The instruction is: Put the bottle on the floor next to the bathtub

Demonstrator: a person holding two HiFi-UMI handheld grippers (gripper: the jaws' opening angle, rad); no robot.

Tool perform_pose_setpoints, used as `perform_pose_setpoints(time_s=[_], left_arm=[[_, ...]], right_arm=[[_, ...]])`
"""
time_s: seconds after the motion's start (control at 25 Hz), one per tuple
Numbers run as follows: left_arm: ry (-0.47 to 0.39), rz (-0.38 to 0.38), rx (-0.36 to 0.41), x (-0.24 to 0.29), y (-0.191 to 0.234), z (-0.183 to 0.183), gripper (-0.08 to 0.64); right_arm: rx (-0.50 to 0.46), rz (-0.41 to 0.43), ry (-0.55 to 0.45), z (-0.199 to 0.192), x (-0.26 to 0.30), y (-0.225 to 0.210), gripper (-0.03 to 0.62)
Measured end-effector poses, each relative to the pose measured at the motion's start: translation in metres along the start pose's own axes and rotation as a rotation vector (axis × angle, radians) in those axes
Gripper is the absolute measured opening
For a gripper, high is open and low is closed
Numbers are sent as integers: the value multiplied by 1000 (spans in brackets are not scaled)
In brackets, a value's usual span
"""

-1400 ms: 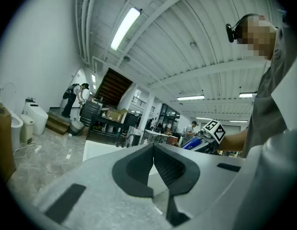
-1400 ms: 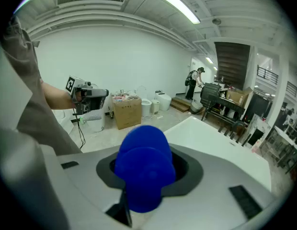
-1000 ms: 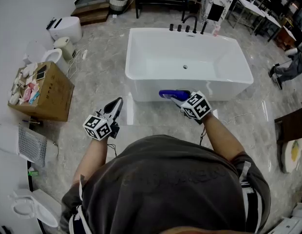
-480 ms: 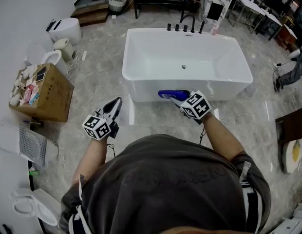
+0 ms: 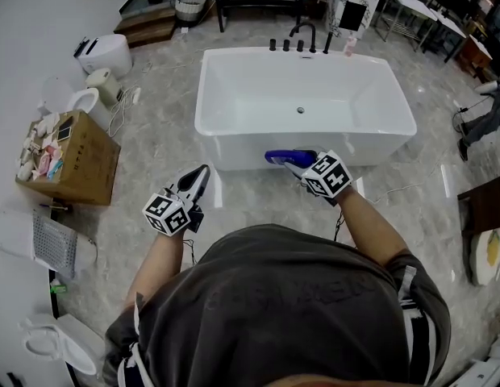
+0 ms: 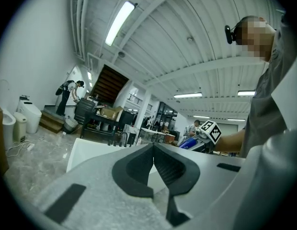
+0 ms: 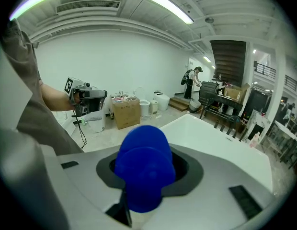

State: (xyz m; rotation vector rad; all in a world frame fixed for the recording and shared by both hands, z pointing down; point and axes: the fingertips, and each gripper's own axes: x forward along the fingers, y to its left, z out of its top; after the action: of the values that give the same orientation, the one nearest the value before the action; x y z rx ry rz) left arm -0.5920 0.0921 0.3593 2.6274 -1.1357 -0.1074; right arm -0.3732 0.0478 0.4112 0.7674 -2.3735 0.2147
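Right gripper [image 5: 295, 161]: forearm extended toward 1 o'clock, pointing downward, jaws about half open and clamped on the blue bottle [image 5: 281, 156]. The bottle is held off the floor [image 5: 157, 131], its far end just before the near wall of the bathtub [image 5: 234, 150].

Left gripper [image 5: 200, 174]: forearm extended toward 11 o'clock, held level, jaws closed together with nothing between them.

Surface: grey marble-patterned floor. The white bathtub stands at 12 o'clock with black taps [image 5: 301, 43] on its far rim. A cardboard box [image 5: 82, 153] sits at 9 o'clock.

Change noted: the bathtub now sits slightly nearer and further left in the head view. The left gripper has shifted right. The grip on the bottle is unchanged.
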Motion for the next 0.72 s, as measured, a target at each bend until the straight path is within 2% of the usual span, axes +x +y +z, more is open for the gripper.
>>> perform_pose_setpoints(time_s=[0.2,0.4,0.56,0.72], left_arm=[[0,-17,2,-19,41,3,6],[41,-29,0,-26,71,-5,6],[50,-26,0,-2,59,-13,5],[43,-9,25,52,15,-27,6]], right_arm=[[38,-35,9,11,12,8,135],[60,-69,16,17,8,11,135],[67,-71,14,-1,-6,-11,135],[62,-66,-1,-46,-40,-65,135]])
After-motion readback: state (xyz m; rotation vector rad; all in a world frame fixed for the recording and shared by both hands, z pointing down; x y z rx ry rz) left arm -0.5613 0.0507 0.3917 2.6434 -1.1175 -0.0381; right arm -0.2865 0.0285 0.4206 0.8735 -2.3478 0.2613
